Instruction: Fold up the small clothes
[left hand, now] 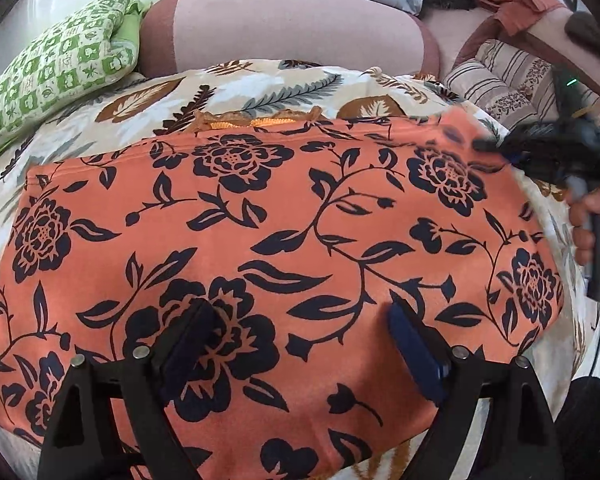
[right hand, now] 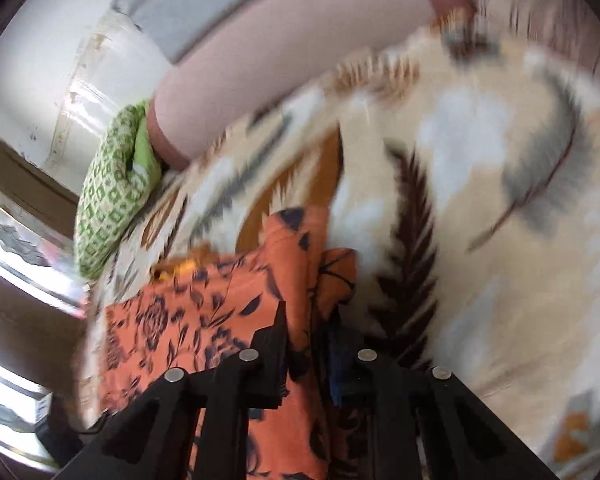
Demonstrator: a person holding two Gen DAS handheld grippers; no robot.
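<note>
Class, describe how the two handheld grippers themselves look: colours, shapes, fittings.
Both the left gripper and right gripper are matte black, with angular triangular-cutout linkages and round silver pins. Their fingers carry dark blue pads. In the left view, the right gripper has a grey handle and a small green light.

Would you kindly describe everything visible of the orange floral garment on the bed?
The orange floral garment is soft, matte cloth printed with dark navy roses, leaves and vines. It lies mostly flat on the leaf-print bedsheet, orange lace trim showing at its far edge. The right tongs pinch its bunched right corner; the left tongs stand open over it.
</note>
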